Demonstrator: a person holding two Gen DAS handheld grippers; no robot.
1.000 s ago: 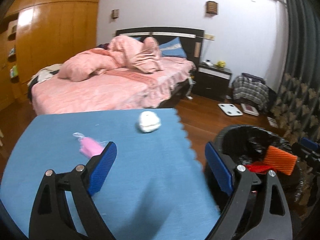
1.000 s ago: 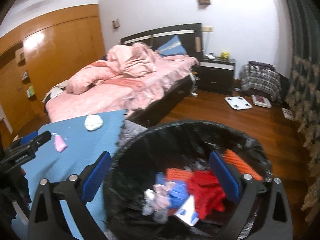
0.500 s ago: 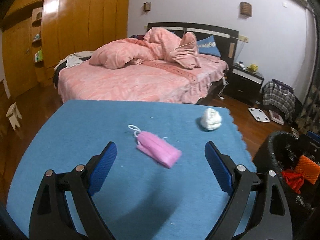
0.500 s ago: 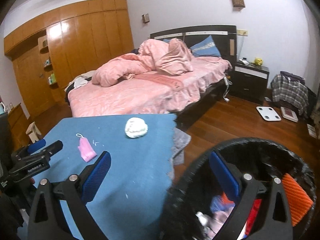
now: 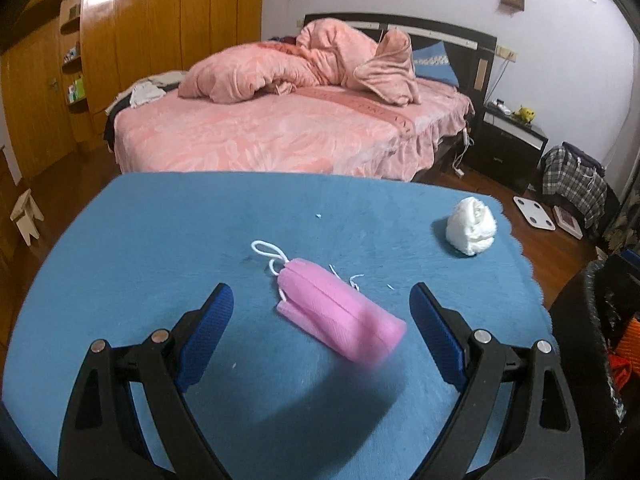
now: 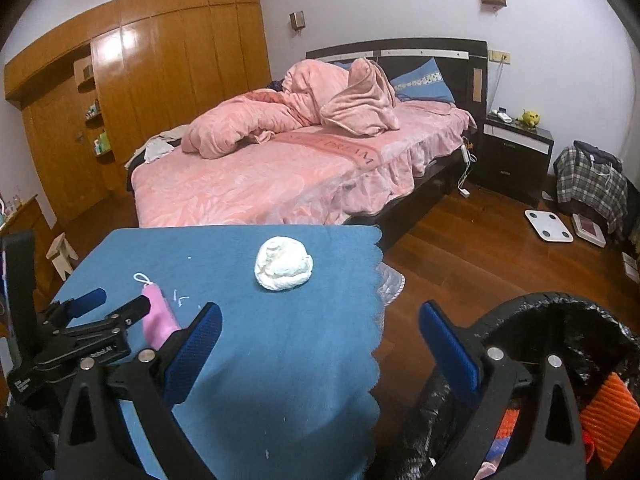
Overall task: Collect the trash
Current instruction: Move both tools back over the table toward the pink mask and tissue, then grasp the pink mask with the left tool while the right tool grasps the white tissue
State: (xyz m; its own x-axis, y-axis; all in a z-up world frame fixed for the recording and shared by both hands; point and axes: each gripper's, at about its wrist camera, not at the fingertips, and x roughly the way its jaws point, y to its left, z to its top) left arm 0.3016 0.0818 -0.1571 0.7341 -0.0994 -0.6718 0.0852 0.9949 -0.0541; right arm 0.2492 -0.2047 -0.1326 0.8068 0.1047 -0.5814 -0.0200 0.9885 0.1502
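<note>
Left claw (image 5: pixel 322 312) spread wide around the pink mask (image 5: pixel 340 314), not touching; right claw (image 6: pixel 320 336) wide apart, empty

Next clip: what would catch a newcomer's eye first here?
Probably the pink mask lying on the blue cloth, framed by the open left tongs without touching them. Next, the white paper wad near the cloth's scalloped edge, and the black bin of bright scraps on the floor to the right.

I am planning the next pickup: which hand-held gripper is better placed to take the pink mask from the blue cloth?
Probably the left hand-held gripper: its open jaws already straddle the pink mask. The right hand-held gripper points toward the white wad instead.
</note>
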